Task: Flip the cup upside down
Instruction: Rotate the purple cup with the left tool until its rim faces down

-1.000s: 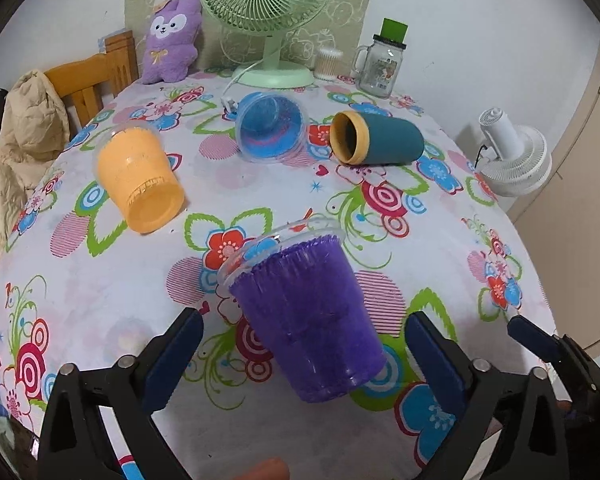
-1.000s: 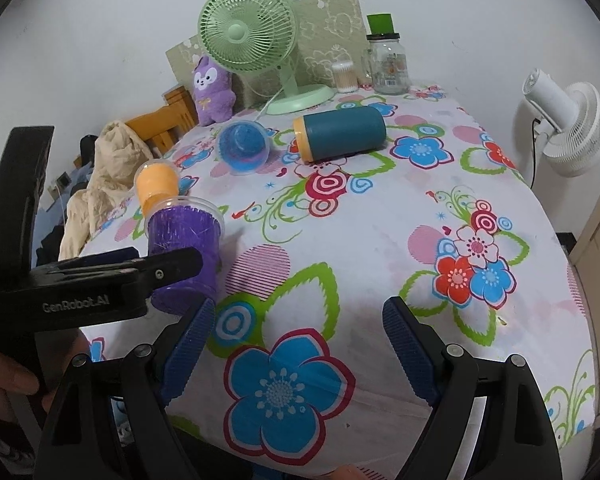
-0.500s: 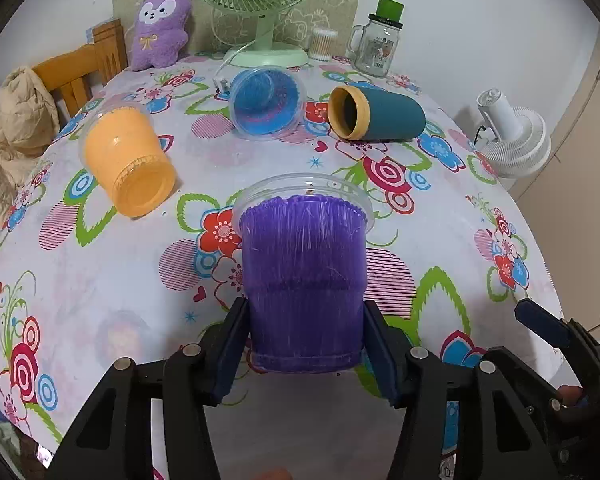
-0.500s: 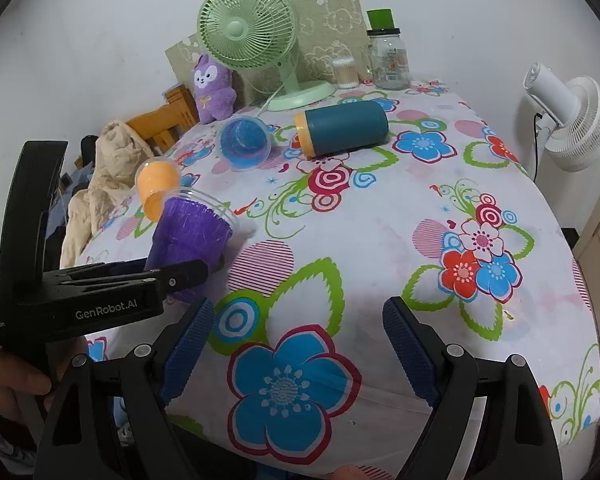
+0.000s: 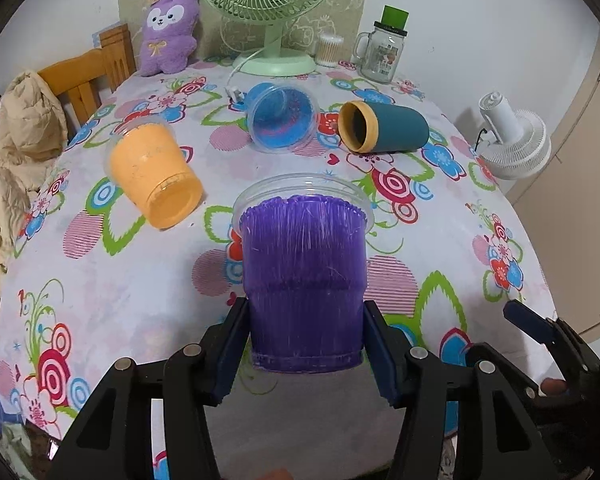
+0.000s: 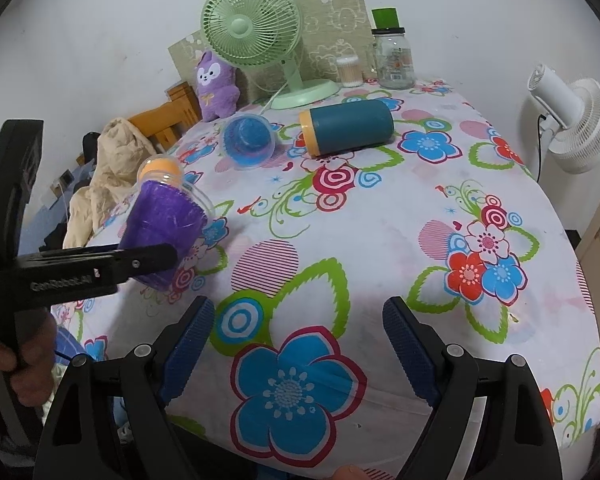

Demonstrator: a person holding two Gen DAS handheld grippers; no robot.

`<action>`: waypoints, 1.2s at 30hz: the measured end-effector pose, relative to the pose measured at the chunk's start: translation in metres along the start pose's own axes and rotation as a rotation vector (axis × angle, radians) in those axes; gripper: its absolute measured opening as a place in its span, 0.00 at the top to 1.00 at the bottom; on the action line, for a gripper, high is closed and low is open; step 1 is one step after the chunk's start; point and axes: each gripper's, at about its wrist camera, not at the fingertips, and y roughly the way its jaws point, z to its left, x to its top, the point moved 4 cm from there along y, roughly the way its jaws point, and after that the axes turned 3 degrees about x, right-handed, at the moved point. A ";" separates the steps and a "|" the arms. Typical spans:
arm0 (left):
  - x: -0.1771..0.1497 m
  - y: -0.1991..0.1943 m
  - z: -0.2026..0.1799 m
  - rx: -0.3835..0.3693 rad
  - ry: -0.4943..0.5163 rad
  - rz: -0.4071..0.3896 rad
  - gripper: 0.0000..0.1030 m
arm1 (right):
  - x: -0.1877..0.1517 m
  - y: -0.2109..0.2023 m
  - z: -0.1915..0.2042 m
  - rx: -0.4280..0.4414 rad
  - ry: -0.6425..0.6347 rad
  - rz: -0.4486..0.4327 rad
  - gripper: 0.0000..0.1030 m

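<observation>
My left gripper point(image 5: 304, 344) is shut on the purple plastic cup point(image 5: 303, 280), clamping it near its base; the cup's clear rim points away from me. In the right wrist view the purple cup point(image 6: 162, 220) is lifted off the floral tablecloth and tilted, rim up and to the right. My right gripper point(image 6: 300, 344) is open and empty above the table's near edge. An orange cup point(image 5: 156, 178), a blue cup point(image 5: 282, 118) and a teal tumbler point(image 5: 384, 128) lie on their sides farther back.
A green desk fan point(image 5: 268, 12), a purple plush toy point(image 5: 170, 30), a glass jar with green lid point(image 5: 382, 54) and a cotton swab box stand at the table's back. A wooden chair with beige jacket point(image 5: 16, 136) is left. A white fan point(image 5: 514, 140) stands right.
My left gripper closed on the purple cup, lifted it off the table and tilted it. My right gripper stayed open in place.
</observation>
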 end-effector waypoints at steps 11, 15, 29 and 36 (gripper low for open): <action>0.002 -0.015 0.006 -0.005 0.018 0.000 0.44 | 0.003 0.006 0.007 0.010 -0.016 0.006 0.15; 0.002 -0.016 0.005 -0.007 0.017 -0.002 0.44 | 0.002 0.006 0.009 0.011 -0.020 0.012 0.15; 0.003 -0.019 0.007 -0.011 0.016 -0.010 0.44 | 0.004 0.011 0.015 0.009 -0.037 0.025 0.15; 0.005 -0.023 0.012 -0.016 0.012 -0.014 0.44 | 0.005 0.012 0.017 0.011 -0.044 0.024 0.15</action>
